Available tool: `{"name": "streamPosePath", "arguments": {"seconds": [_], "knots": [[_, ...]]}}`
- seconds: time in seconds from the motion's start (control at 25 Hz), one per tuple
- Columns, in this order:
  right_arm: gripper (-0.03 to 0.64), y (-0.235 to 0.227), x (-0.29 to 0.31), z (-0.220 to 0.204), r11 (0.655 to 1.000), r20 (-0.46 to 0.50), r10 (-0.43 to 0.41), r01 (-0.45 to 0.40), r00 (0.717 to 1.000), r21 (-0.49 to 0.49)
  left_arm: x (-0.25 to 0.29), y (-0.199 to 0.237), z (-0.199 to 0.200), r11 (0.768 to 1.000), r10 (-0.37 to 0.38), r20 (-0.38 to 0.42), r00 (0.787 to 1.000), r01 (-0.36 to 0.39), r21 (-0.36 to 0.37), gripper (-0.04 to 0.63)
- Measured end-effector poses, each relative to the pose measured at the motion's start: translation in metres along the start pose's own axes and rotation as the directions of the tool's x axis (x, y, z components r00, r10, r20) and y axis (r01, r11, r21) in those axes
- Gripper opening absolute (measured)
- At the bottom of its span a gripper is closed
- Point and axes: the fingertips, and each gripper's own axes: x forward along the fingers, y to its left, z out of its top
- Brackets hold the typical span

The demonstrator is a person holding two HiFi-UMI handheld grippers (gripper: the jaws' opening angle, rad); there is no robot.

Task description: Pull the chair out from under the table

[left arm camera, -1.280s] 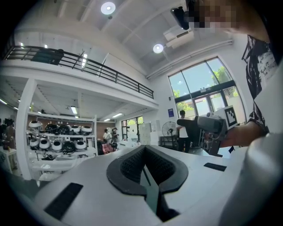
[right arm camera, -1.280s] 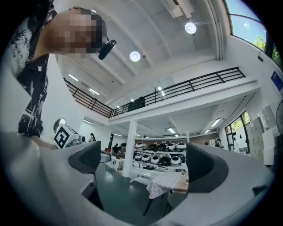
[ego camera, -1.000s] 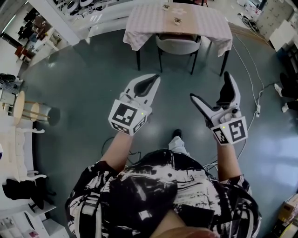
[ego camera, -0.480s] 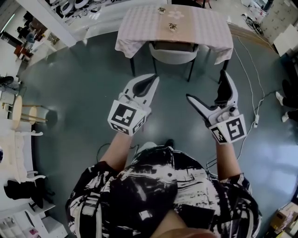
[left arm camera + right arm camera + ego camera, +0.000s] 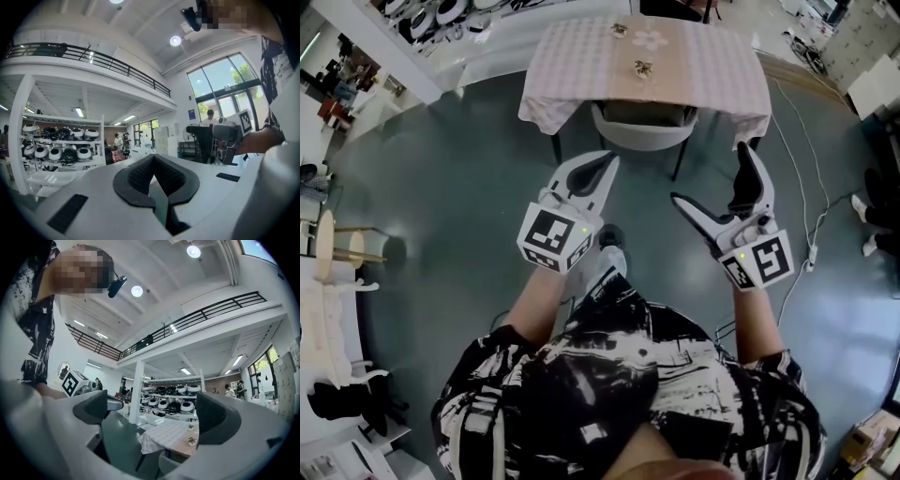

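The left gripper (image 5: 605,165) has its jaws pressed together on nothing, while the right gripper (image 5: 711,176) gapes wide and empty. Both hang in the air, short of the chair (image 5: 643,137), which sits tucked under the table (image 5: 581,54)

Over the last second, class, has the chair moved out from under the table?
No. The chair stays tucked under the near edge of the table; both drift down the picture together.

The shirt (image 5: 609,384) is black-and-white patterned, apparently short-sleeved; white left gripper (image 5: 606,167) and right gripper (image 5: 711,174) carry square-marker cubes (image 5: 553,239).
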Motion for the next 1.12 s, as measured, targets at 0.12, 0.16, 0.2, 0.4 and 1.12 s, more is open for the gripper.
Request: {"name": "streamPosePath", "arguments": {"seconds": [0.12,0.16,0.2,0.4,1.12], "knots": [[0.571,-0.028,0.040,-0.022,1.000,-0.020,-0.009,0.009,1.000,-0.006,0.039,0.039,-0.014,1.000,-0.021,0.004,1.000,0.021,-0.018,0.002],[0.571,-0.038,0.056,-0.028,1.000,-0.030,-0.012,0.012,0.999,-0.007,0.052,0.054,-0.018,0.999,-0.028,0.005,1.000,0.028,-0.025,0.002],[0.571,-0.048,0.073,-0.034,1.000,-0.042,-0.014,0.013,0.999,-0.010,0.064,0.070,-0.020,0.999,-0.035,0.006,0.999,0.036,-0.032,0.002],[0.571,-0.089,0.169,-0.059,0.999,-0.094,-0.023,0.021,0.995,-0.027,0.115,0.160,-0.028,0.996,-0.066,-0.002,0.998,0.066,-0.057,0.002],[0.571,-0.200,0.326,-0.135,0.998,-0.219,-0.056,0.048,0.974,-0.043,0.247,0.317,-0.041,0.987,-0.142,-0.017,0.990,0.140,-0.079,0.002]]}}
